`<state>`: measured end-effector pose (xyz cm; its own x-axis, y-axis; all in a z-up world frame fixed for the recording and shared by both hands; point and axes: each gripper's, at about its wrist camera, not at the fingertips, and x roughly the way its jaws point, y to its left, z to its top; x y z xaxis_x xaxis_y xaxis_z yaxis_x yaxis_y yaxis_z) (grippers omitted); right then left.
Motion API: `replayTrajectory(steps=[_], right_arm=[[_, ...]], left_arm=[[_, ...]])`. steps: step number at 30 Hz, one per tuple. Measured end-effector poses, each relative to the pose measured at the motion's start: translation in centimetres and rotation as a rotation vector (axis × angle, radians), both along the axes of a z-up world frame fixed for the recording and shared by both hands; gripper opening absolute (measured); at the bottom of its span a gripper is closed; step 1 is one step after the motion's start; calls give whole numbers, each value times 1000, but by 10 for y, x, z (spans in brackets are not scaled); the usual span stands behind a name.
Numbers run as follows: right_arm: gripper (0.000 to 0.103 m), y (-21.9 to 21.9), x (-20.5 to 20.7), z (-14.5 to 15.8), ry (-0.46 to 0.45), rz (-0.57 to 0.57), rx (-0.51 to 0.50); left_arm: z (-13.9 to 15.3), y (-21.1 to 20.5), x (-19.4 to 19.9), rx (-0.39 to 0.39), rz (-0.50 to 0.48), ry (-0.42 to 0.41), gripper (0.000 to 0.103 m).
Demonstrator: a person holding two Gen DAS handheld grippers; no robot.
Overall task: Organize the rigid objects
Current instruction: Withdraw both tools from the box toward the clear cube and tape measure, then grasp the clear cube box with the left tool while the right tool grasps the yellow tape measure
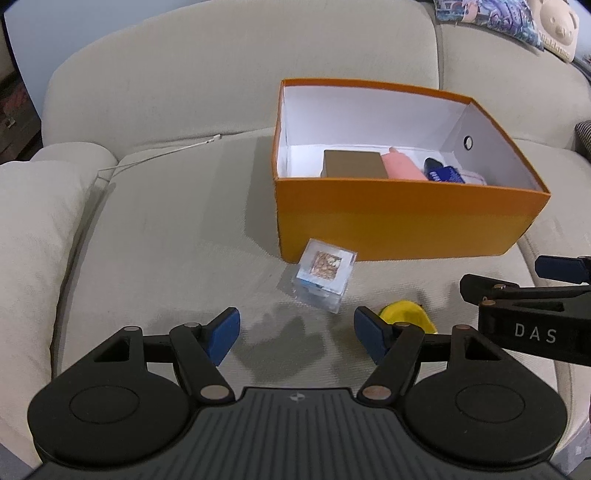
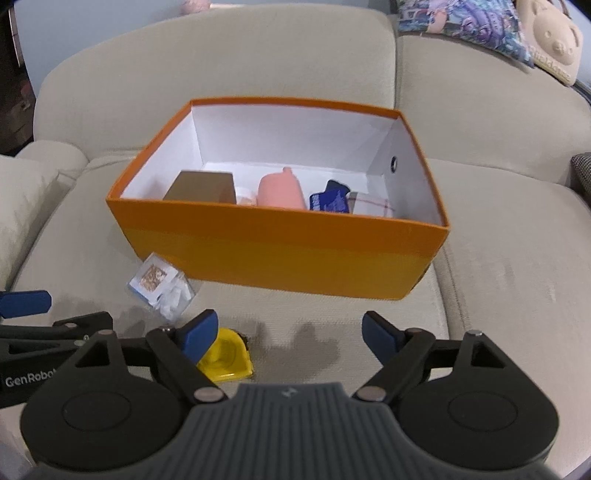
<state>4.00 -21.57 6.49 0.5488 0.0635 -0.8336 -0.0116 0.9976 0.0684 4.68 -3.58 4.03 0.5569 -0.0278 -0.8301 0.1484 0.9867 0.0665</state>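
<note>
Here the sofa (image 1: 166, 206) carries everything: a white cord (image 1: 162, 153) trails across the left cushion, and printed pillows (image 2: 461, 22) lean at the back right. In front of the box (image 2: 280, 254), on the seat, a clear cube (image 1: 324, 275) lies tilted close to the box's near left corner, and a yellow dish (image 2: 227, 356) sits just to the right of the cube, nearer the cameras.

The orange box is open on top with white walls inside. From left to right it holds a brown block (image 2: 203, 188), a pink piece (image 2: 279, 190), a blue packet (image 2: 330, 201) and a white item (image 2: 371, 203) with thin red lines.

The left gripper (image 1: 297, 332) hovers low over the cushion with its blue fingers (image 1: 225, 330) spread wide, holding nothing; the cube lies just ahead of the gap. The right gripper (image 2: 290, 338) is likewise spread wide and empty, its left finger (image 2: 197, 338) overlapping the dish in view; whether they touch cannot be told.
</note>
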Motion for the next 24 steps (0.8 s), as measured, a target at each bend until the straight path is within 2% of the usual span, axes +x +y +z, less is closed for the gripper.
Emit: replayTrajectory(steps=[9, 19, 24], right_arm=[[86, 14, 10, -13, 45, 50, -22], [85, 30, 23, -48, 181, 118, 29], [85, 47, 31, -65, 206, 173, 18]], left_arm=[[-7, 8, 4, 10, -2, 24, 83], [-6, 38, 21, -65, 99, 56, 83], [-10, 33, 29, -78, 88, 64, 83]])
